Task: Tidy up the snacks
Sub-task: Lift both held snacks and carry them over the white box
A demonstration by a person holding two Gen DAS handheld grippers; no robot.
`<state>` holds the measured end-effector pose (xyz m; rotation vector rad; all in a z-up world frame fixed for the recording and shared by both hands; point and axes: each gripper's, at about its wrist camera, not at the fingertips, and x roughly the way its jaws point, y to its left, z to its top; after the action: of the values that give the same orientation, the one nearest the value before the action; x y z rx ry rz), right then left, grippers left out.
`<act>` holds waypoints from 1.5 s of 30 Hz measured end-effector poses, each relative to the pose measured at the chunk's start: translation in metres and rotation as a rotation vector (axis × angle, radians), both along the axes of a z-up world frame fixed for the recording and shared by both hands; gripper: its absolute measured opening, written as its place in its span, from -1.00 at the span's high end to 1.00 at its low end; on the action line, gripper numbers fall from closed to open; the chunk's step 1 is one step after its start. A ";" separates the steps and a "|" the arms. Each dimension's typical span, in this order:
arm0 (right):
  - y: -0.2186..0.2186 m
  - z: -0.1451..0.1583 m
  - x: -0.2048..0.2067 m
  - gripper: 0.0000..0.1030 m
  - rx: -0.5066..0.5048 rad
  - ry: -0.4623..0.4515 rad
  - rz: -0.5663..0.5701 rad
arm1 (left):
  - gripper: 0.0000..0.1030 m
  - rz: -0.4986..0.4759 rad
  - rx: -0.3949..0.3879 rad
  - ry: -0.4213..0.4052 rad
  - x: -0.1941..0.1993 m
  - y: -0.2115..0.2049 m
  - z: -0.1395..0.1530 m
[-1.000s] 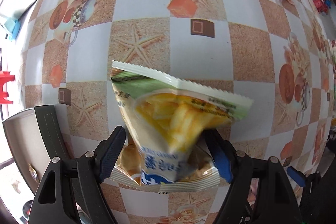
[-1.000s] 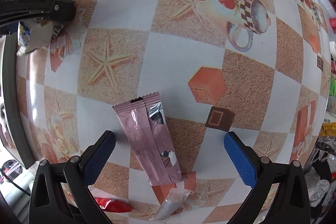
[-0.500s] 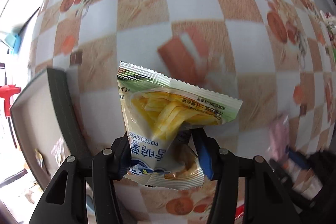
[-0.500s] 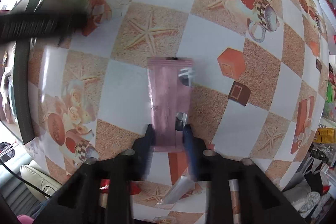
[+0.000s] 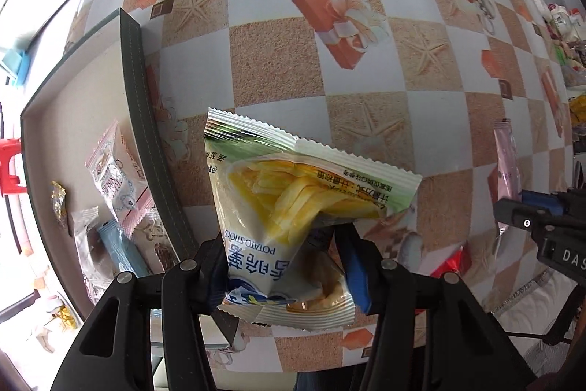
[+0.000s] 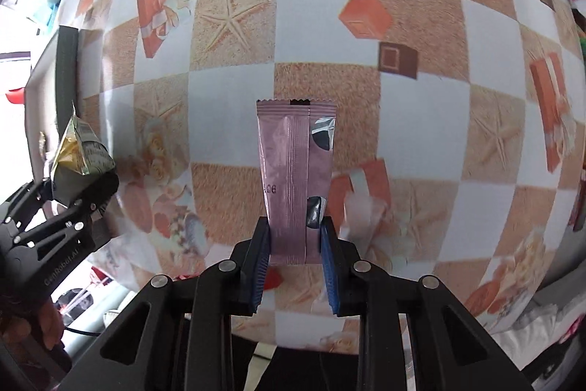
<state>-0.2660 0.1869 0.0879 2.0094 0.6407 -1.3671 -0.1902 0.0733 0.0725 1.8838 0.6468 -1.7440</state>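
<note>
My left gripper (image 5: 284, 266) is shut on a white and green bag of potato sticks (image 5: 293, 200), held above the patterned table just right of a dark-rimmed tray (image 5: 146, 120). The same bag (image 6: 77, 149) and left gripper (image 6: 69, 204) show at the left of the right wrist view. My right gripper (image 6: 295, 244) is shut on the lower end of a pink stick sachet (image 6: 293, 171), lifted off the table and standing upright. That pink sachet (image 5: 507, 163) also appears at the far right of the left wrist view.
The tray holds several small snack packets (image 5: 113, 171), among them a blue one (image 5: 121, 251). A red wrapper (image 5: 450, 262) lies on the table near its front edge. Shelves with goods (image 5: 564, 24) stand at the right. A hand (image 6: 33, 325) holds the left gripper's handle.
My right gripper closed on the pink sachet and lifted it off the table. My left gripper tightened on the potato stick bag and carried it toward the tray, which now fills more of the left side.
</note>
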 end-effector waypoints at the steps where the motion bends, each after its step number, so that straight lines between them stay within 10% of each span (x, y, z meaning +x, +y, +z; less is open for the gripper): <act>1: 0.003 0.004 0.001 0.46 -0.003 0.000 -0.006 | -0.11 -0.004 -0.002 0.009 0.000 0.002 0.003; 20: -0.040 0.047 -0.005 0.46 -0.067 0.071 0.054 | -0.11 -0.029 -0.054 0.131 0.060 -0.019 0.077; 45: -0.074 0.064 0.009 0.46 -0.103 0.128 0.101 | -0.11 0.082 -0.103 0.215 0.087 -0.057 0.096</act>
<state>-0.2566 0.1130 0.1515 1.7954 0.7044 -1.4463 -0.1030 0.0164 0.1688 1.5932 0.6890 -1.9037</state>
